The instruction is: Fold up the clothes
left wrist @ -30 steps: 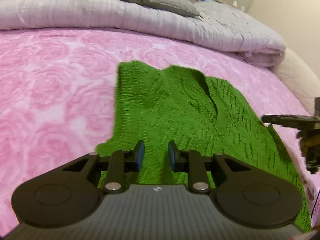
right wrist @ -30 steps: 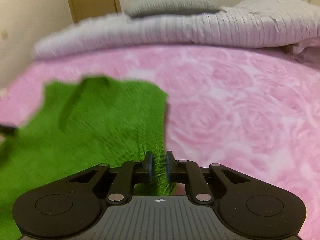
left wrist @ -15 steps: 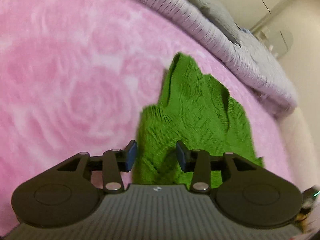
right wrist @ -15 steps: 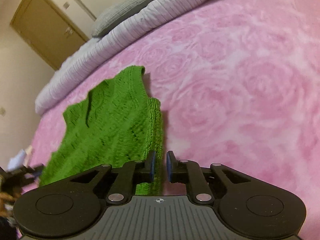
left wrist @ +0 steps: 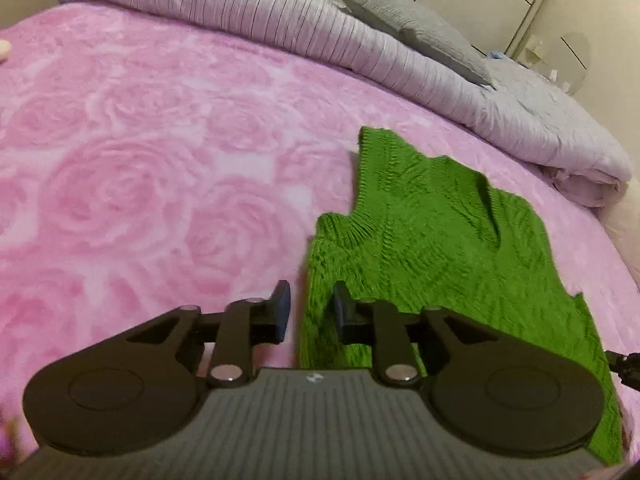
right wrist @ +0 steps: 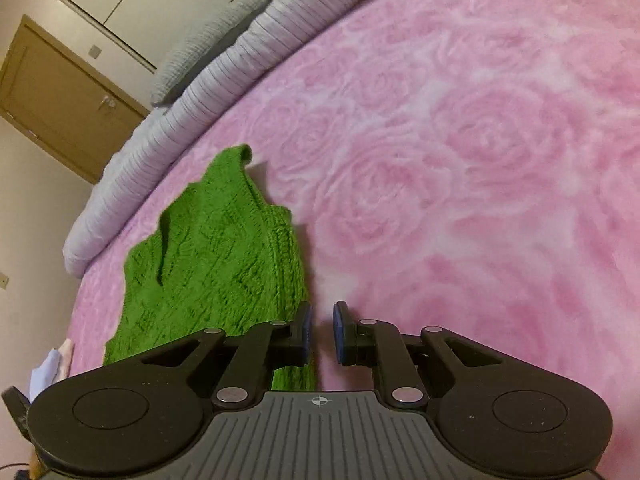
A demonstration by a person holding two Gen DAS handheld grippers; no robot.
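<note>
Left black two-finger gripper (left wrist: pixel 308 312): angled downward, jaws just closing, still apart. Right black two-finger gripper (right wrist: pixel 320 330): angled downward, jaws narrowly parted, gripping nothing.

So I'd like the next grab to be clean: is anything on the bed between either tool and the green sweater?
Nothing visible. The left tool sits over the green sweater at its left edge; the right tool is beside its right edge, over bare pink blanket.

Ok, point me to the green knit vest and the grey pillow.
green knit vest (left wrist: pixel 432 248): left wrist view, middle of the knit front.
grey pillow (left wrist: pixel 408 28): left wrist view, centre of its top face.
</note>
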